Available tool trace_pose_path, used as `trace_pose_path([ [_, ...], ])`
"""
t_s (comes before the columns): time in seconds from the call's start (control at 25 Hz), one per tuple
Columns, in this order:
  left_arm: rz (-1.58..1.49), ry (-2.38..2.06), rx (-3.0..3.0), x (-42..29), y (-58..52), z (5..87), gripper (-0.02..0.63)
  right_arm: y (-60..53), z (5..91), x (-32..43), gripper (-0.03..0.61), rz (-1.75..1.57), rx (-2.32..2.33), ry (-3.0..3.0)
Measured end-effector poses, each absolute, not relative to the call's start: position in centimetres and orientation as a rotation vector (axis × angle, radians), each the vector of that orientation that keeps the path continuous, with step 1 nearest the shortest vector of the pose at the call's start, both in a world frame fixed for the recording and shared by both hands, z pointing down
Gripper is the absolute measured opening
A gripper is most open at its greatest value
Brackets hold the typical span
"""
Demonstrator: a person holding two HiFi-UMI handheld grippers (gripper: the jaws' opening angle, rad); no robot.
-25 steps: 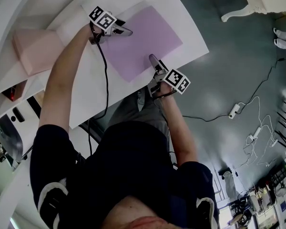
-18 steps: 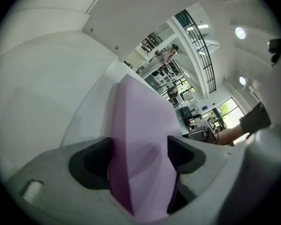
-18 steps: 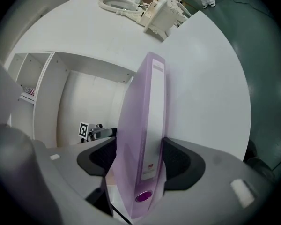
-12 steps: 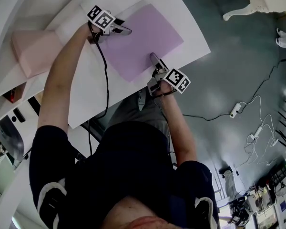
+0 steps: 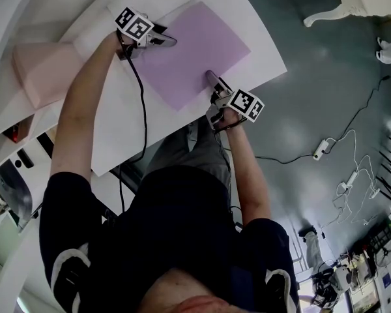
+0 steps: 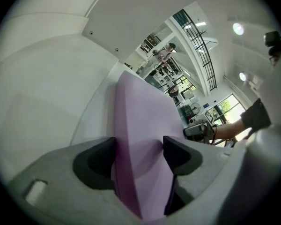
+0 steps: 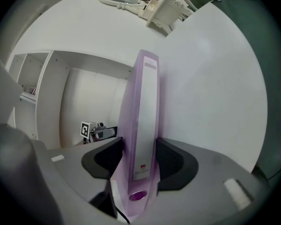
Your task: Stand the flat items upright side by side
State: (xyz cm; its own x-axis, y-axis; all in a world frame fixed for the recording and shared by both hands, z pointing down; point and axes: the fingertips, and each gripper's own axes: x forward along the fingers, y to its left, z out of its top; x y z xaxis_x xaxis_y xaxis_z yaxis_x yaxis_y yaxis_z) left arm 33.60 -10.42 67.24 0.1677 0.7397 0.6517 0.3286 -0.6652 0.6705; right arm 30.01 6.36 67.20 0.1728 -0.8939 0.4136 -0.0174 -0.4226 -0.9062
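Head view: left tool [image 5: 171,42] and right tool [image 5: 211,77], jaws just closed further, pinch the lilac binder [image 5: 197,47]

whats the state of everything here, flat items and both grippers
purple binder: closed, lying flat on the white table, not yet upright
pink folder: lying flat, untouched
left gripper: jaws just been closing, pads pressing the purple binder's edge opposite its spine
right gripper: jaws just been closing, pads pressing the purple binder's spine
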Motion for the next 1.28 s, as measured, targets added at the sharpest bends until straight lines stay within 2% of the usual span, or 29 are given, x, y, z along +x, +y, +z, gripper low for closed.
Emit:
trace_pose_path([
  [0.16,1.509,1.009,2.080,33.6,-10.5,67.3,0.324,6.2,67.4,30.1,0.225,-1.390,-1.599,0.851],
  [0.32,1.499,1.003,2.097,33.6,-10.5,67.4,0.319,6.3,67.5,30.3,0.201,-1.386,-1.515,0.845],
  [0.84,1.508,1.079,2.101,33.5,-9.9,67.5,0.310,3.7,66.5,29.3,0.212,-1.380,-1.598,1.035],
  [1.28,1.442,1.047,2.110,33.8,-10.4,67.6,0.314,3.8,65.7,30.5,0.168,-1.323,-1.584,1.065],
])
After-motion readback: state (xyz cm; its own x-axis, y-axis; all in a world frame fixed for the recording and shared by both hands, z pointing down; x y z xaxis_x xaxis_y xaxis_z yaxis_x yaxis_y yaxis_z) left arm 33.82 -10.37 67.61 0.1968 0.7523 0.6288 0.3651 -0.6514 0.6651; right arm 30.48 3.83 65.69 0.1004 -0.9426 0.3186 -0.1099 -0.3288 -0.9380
